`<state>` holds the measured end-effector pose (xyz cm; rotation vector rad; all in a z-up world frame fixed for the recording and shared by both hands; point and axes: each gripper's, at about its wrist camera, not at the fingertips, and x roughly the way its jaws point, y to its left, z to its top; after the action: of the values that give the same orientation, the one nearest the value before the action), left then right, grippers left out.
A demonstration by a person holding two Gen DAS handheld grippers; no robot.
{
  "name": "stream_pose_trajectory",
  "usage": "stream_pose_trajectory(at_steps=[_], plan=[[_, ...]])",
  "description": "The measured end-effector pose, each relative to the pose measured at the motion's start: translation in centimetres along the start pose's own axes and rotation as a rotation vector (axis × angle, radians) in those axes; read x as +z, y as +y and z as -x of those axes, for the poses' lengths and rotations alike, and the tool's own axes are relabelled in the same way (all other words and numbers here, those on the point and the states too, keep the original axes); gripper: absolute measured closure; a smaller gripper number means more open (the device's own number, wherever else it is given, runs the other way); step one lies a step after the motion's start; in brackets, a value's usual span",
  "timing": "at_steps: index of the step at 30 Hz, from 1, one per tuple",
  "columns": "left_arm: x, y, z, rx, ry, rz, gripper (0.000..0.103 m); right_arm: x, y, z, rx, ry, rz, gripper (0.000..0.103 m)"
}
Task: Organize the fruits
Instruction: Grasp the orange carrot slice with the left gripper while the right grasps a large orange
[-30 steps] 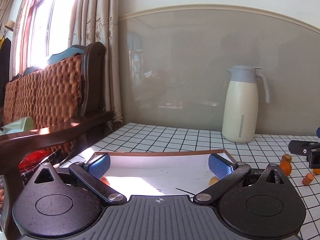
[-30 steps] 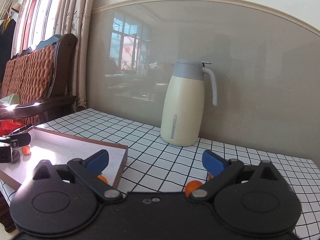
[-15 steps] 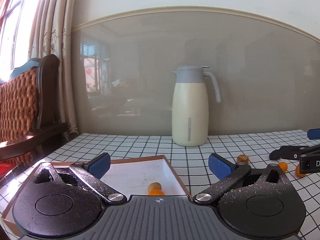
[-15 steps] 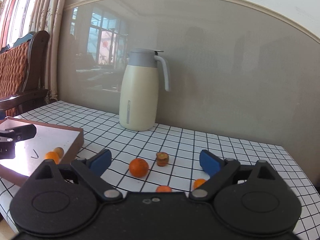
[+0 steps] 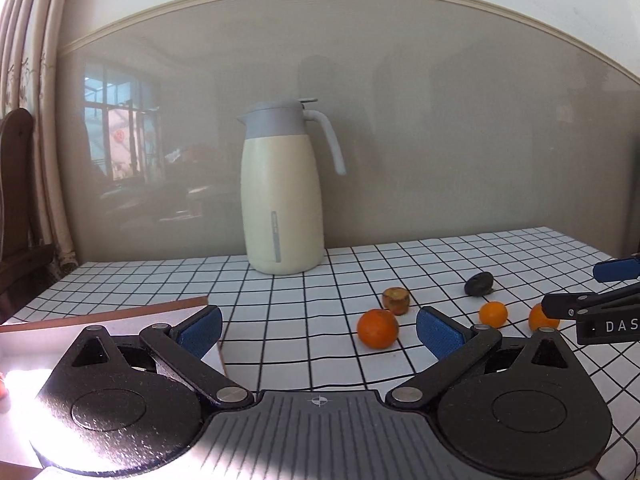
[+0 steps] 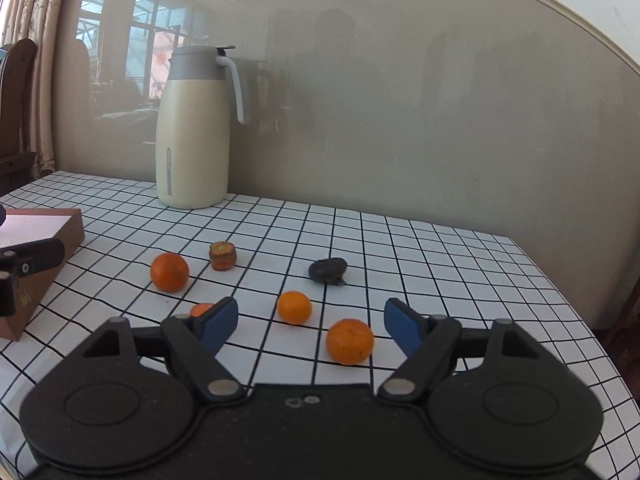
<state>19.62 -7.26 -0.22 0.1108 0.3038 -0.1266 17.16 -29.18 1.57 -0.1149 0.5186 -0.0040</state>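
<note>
Here our right gripper (image 6: pixel 310 322), spread but just closing, hangs over loose oranges (image 6: pixel 349 341); only its view shows the half-hidden orange (image 6: pixel 201 309). Our left gripper (image 5: pixel 318 330) gapes beside the tray (image 5: pixel 120 314).

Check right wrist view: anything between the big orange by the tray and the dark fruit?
Yes, in the right wrist view: the brown cut stub sits between the big orange and the dark fruit, slightly behind their line.

White tablecloth (image 6: pixel 440 264) w/ black grid, cream jug (image 6: pixel 192 136) w/ grey lid & handle, orange fruits (image 6: pixel 169 272), brown-orange stub (image 6: pixel 222 256), dark blackish fruit (image 6: pixel 327 269), brown tray (image 6: pixel 60 228) w/ white inside, black grippers w/ blue pads (image 6: pixel 218 322), beige wall (image 6: pixel 400 100)
</note>
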Motion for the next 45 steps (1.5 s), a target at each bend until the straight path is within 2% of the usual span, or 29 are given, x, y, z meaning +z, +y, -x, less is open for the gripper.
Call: stream_pose_trajectory(at_steps=[8, 10, 11, 13, 19, 21, 25, 30, 33, 37, 39, 41, 45], plan=[[-0.6, -3.2, -2.1, -0.048, 0.045, -0.036, 0.000, -0.7, -1.6, -1.3, -0.010, 0.035, -0.015, 0.033], [-0.8, -4.0, -2.7, -0.068, 0.069, -0.050, 0.011, -0.9, -1.8, -2.0, -0.013, 0.050, -0.006, 0.037], [-1.0, -4.4, -3.2, -0.073, 0.087, -0.057, 0.023, -1.0, -2.0, -2.4, -0.013, 0.061, -0.007, 0.038], [-1.3, -5.1, -3.8, -0.097, 0.119, -0.058, 0.025, -1.2, -2.4, -3.1, -0.008, 0.081, -0.017, 0.042], [-1.7, -7.0, -5.3, -0.127, 0.147, -0.062, 0.025, -1.5, -2.7, -4.1, 0.004, 0.102, -0.027, 0.042], [-1.8, -7.5, -6.2, -0.136, 0.178, -0.058, 0.033, -1.6, -2.5, -4.4, 0.009, 0.112, -0.021, 0.044], [-1.6, -8.6, -7.8, -0.143, 0.209, -0.074, 0.036, -1.8, -2.6, -5.2, 0.016, 0.133, -0.019, 0.051], [-1.3, -10.0, -8.6, -0.153, 0.224, -0.103, 0.040, -1.8, -3.0, -6.1, 0.019, 0.144, -0.040, 0.054], [-1.3, -10.2, -9.3, -0.156, 0.247, -0.091, 0.050, -1.9, -3.0, -6.5, 0.020, 0.145, -0.048, 0.055], [-1.3, -10.0, -10.0, -0.154, 0.280, -0.071, 0.056, -2.0, -3.1, -7.1, 0.021, 0.162, -0.056, 0.064], [-1.3, -10.0, -10.4, -0.171, 0.297, -0.055, 0.068, -2.1, -3.2, -7.4, 0.018, 0.173, -0.063, 0.071], [-1.3, -10.1, -10.6, -0.182, 0.302, -0.053, 0.076, -2.1, -3.3, -7.5, 0.015, 0.175, -0.071, 0.071], [-1.2, -10.1, -10.6, -0.186, 0.302, -0.048, 0.076, -2.1, -3.4, -7.7, 0.020, 0.179, -0.082, 0.074]])
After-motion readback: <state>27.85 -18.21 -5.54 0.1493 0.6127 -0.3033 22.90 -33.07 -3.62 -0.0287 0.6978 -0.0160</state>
